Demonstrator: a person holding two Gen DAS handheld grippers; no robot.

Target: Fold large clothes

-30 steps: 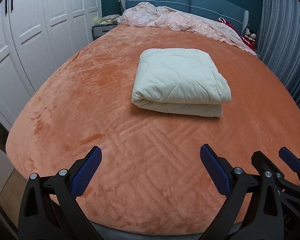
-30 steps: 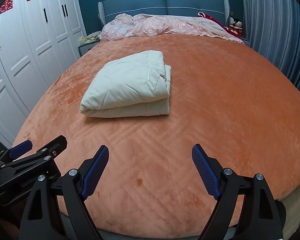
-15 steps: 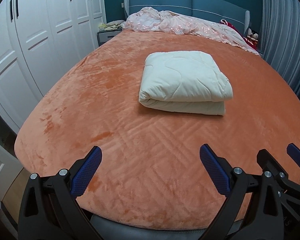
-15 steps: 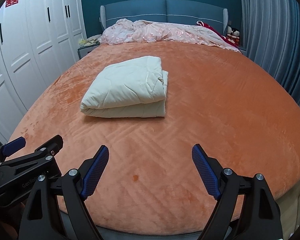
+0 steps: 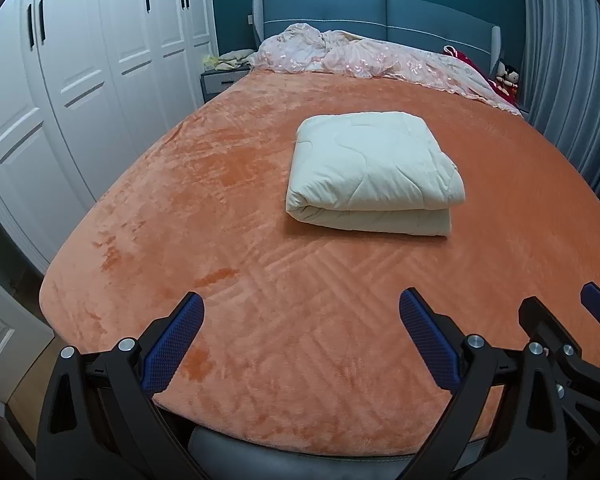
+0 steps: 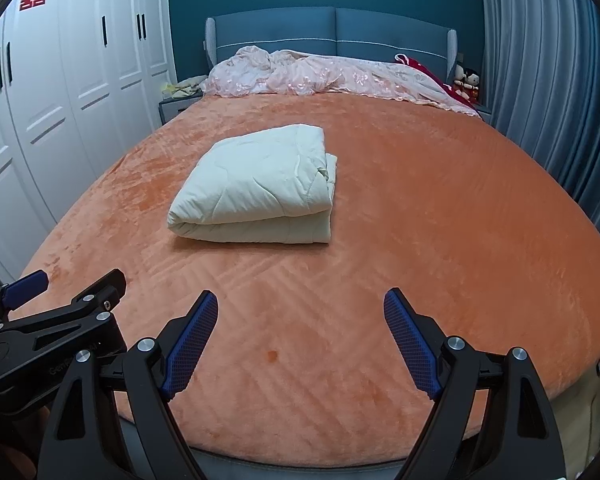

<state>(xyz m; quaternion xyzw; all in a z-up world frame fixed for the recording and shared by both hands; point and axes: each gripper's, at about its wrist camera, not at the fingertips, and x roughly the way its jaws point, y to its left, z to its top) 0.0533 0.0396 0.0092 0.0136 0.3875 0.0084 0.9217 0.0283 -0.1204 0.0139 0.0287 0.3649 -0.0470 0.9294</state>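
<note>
A cream quilted comforter [image 5: 370, 174] sits folded into a thick, squared bundle on the orange plush bedspread [image 5: 260, 320], at about 12 o'clock from your left gripper [image 5: 300, 344] and about 11 o'clock from your right gripper [image 6: 300, 344], well apart from both. Each gripper hangs near the foot of the bed with its blue pads spread wide and nothing between them.

The folding looks finished or nearly so, and the step in hand appears to be a final check. If you tidy the bundle, look first at its right side, where the right wrist view shows the lower layer poking out just past the upper one at the 2 o'clock corner [image 6: 330, 168]. Come in low and level, pinch only that loose edge rather than the whole stack, and tuck it flush under the top layer. A deep grab would likely drag the padded layers apart and undo the fold. Keep the other gripper resting lightly on the top to stop the bundle sliding on the plush. The crumpled pink bedding [image 6: 332, 76] by the blue headboard [image 6: 328, 30] lies far from your work.
</note>
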